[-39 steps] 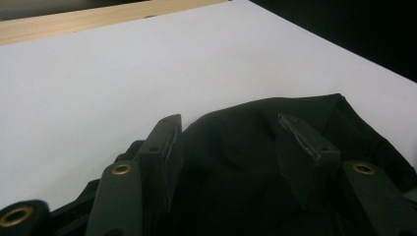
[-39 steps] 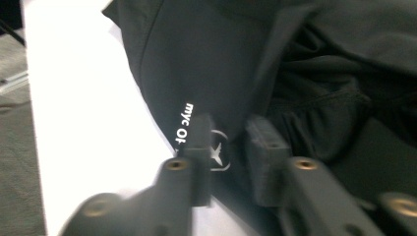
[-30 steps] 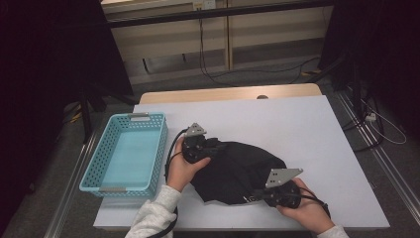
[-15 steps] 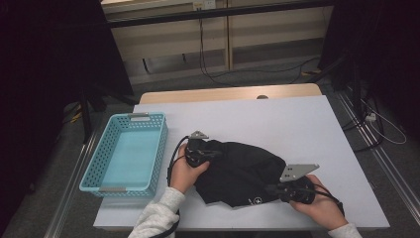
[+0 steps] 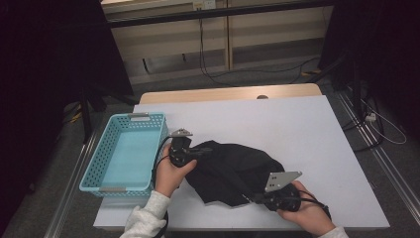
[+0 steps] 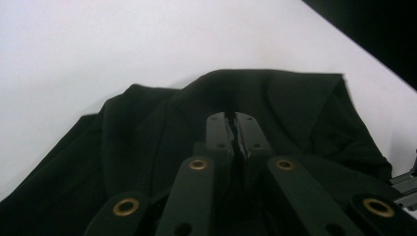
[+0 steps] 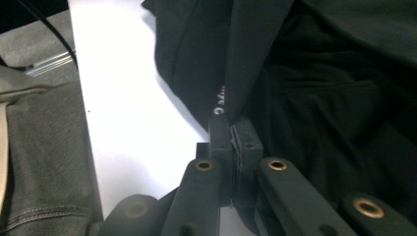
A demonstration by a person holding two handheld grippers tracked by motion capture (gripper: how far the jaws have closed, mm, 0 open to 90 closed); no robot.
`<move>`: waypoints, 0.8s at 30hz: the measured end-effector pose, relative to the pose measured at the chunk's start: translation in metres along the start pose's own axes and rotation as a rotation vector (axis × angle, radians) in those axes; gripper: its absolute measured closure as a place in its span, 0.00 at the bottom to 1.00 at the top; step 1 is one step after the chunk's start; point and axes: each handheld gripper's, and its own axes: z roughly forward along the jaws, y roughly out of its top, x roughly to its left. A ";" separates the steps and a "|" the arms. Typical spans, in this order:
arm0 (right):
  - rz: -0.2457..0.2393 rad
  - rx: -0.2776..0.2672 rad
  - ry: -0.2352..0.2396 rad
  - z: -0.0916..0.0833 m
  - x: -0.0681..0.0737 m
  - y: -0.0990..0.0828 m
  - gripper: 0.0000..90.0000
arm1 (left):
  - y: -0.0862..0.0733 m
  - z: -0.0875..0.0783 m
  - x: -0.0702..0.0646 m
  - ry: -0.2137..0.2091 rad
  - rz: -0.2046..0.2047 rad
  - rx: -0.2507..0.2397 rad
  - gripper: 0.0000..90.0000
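Both grippers have a bite on the black garment [image 5: 237,171], which lies crumpled on the white table [image 5: 307,129] between the two hands, with the blue basket [image 5: 124,153] just beside the left hand. The left gripper [image 6: 237,129] has just been closing, and in its own view the jaws now stand nearly together with a fold of the dark cloth pinched between their tips; the rest of the garment spreads out ahead of and to both sides of those jaws. The right gripper [image 7: 231,135] is clamped tight as well, its jaws meeting on a hem right at the tips, where a bit of white lettering shows just above them and bare table lies to the left of them. To my eye the step in hand is taking two holds on the garment so it can be lifted or spread, perhaps for folding or for the basket. To do it well, I would say each grip should stay deep enough that the cloth sits between the pads and not just at their very ends, since thin fabric slips easily. The two hands ought to rise together and draw apart evenly, so the cloth comes taut without being yanked from either hold. The right hold looks the shallower and likelier to slip.
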 end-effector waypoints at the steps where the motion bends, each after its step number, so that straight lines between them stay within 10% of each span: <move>1: -0.002 0.004 0.007 0.002 0.001 0.000 1.00 | -0.002 -0.001 -0.001 0.000 0.002 0.007 0.95; 10: 0.054 -0.050 -0.046 -0.010 -0.009 -0.001 0.71 | -0.015 0.006 -0.008 0.011 0.042 0.067 0.93; 18: 0.125 -0.067 -0.203 -0.037 -0.027 -0.015 0.74 | -0.013 0.004 -0.003 0.031 0.044 0.069 0.94; 24: 0.121 -0.056 -0.193 -0.035 -0.019 -0.014 0.73 | -0.012 0.001 -0.002 0.043 0.049 0.058 0.94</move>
